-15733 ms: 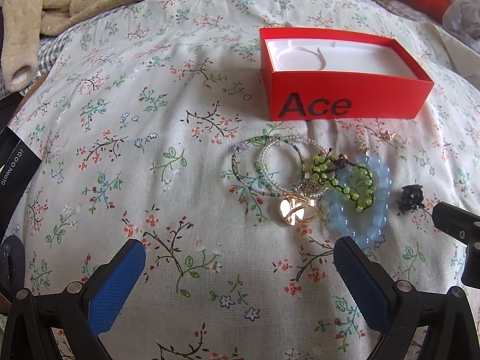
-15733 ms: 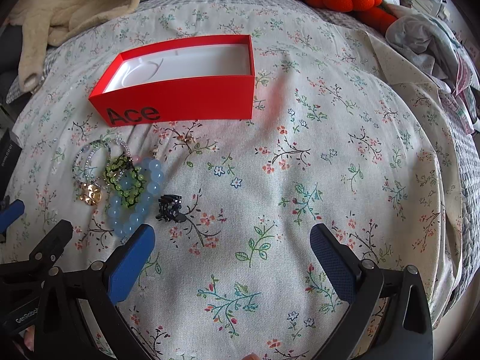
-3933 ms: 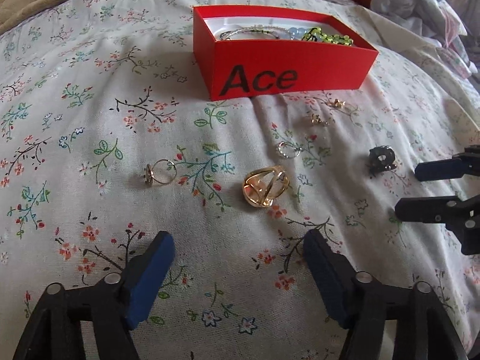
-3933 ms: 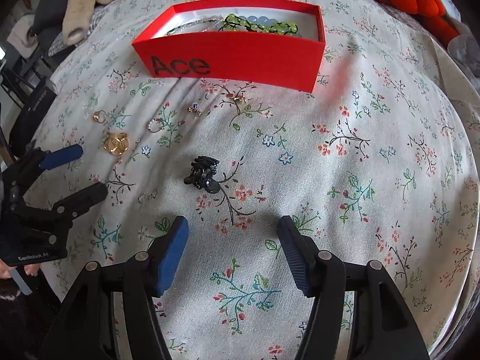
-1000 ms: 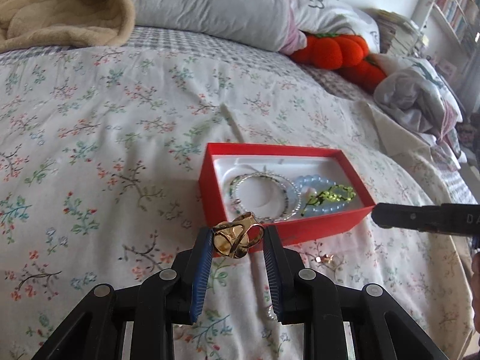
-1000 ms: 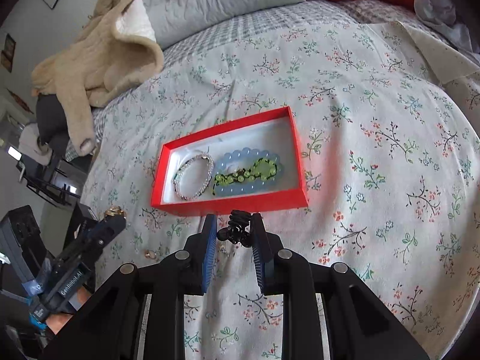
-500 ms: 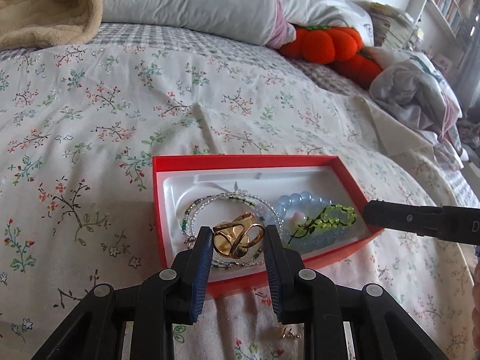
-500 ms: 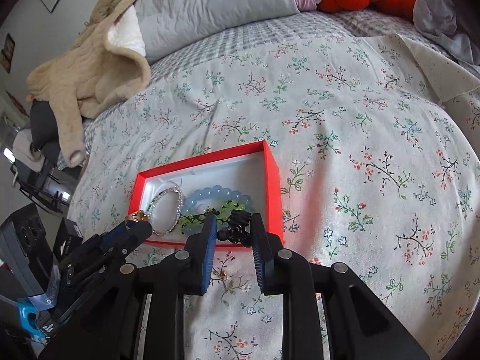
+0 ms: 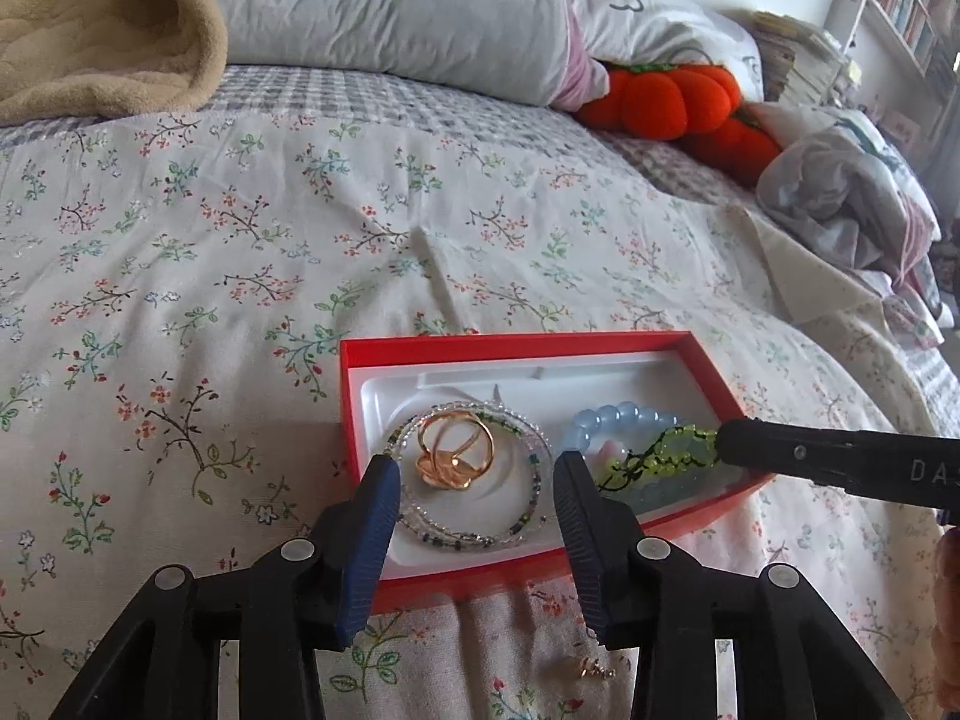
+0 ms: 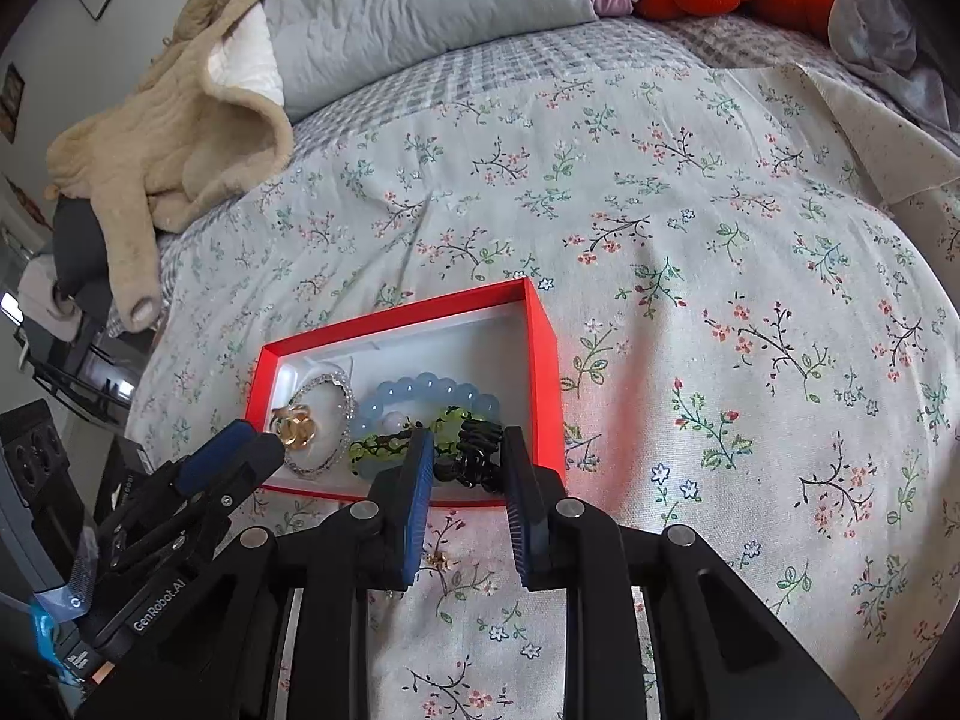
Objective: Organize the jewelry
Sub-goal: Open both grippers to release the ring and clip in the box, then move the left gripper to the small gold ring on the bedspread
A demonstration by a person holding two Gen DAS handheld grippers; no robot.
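My left tongs (image 9: pixel 471 483) have just been opening, and the gold ring (image 9: pixel 455 456) lies released inside the red box (image 9: pixel 516 348); my right tongs (image 10: pixel 465 468), clenched on the black hair clip (image 10: pixel 474 456), hang above its right end

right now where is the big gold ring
In the left wrist view the big gold ring lies inside the red cardboard box, at its left end, within the loop of the clear beaded bracelet, just beyond the open left gripper.
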